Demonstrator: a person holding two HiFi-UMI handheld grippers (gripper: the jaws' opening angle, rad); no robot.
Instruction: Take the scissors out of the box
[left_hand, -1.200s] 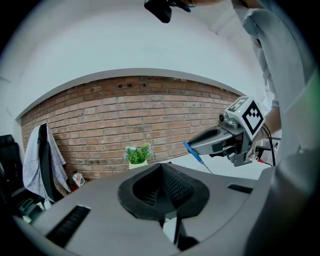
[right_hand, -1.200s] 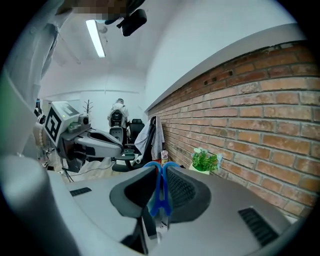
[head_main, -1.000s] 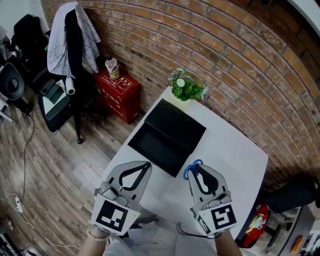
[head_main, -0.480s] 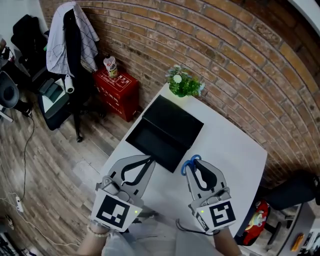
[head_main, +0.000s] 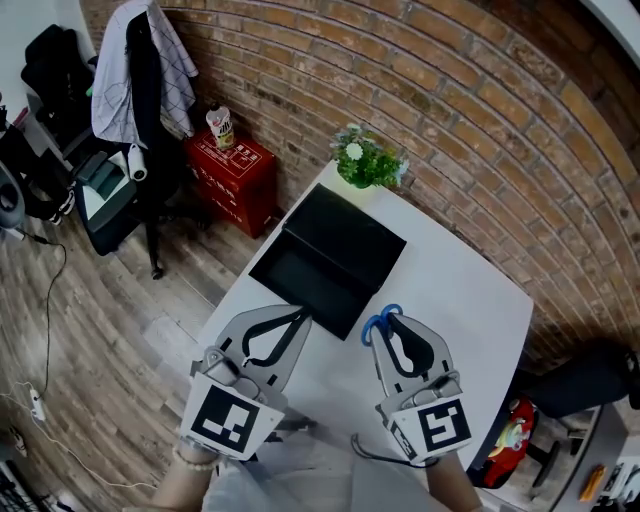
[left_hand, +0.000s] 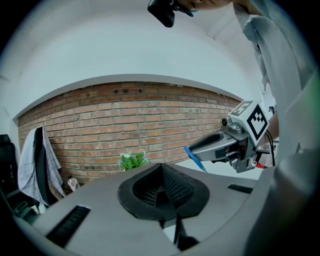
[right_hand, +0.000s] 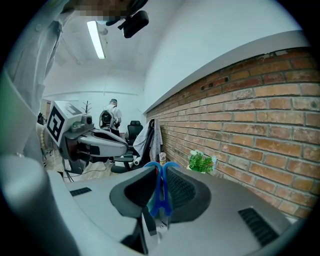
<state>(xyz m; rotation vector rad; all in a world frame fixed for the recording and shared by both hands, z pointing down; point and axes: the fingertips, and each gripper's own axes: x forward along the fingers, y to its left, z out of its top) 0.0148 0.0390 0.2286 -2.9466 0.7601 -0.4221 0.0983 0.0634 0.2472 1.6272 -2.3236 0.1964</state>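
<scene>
1. Evidently the scissors are out of the box. They sit pinched in the right gripper, above the white table, just beside the box's near corner.
2. Right gripper view: the jaws are closed onto the blue handle loops, which stand upright between the pads and poke past the tips. The blades do not show clearly in any view.
3. The left gripper is closed on nothing, with its tips meeting. It hangs level with the right one, near the box's front edge and apart from it.
4. Left gripper view: a blue sliver of handle sticks out of the other gripper's tip. That is a thin purchase, so a slip looks possible.
5. Judgement: the lift is done. What remains is the carry and the set-down.
6. To do this well:
   - Hold a firm squeeze, because plastic loops can pivot in the pads.
   - Move sideways over bare table, away from the box's open lid and the plant.
   - Lower until the scissors rest on the table, then open the jaws.
   - Park the left gripper out of the path.
7. The box interior reads dark, and I cannot tell whether anything else lies inside.
</scene>
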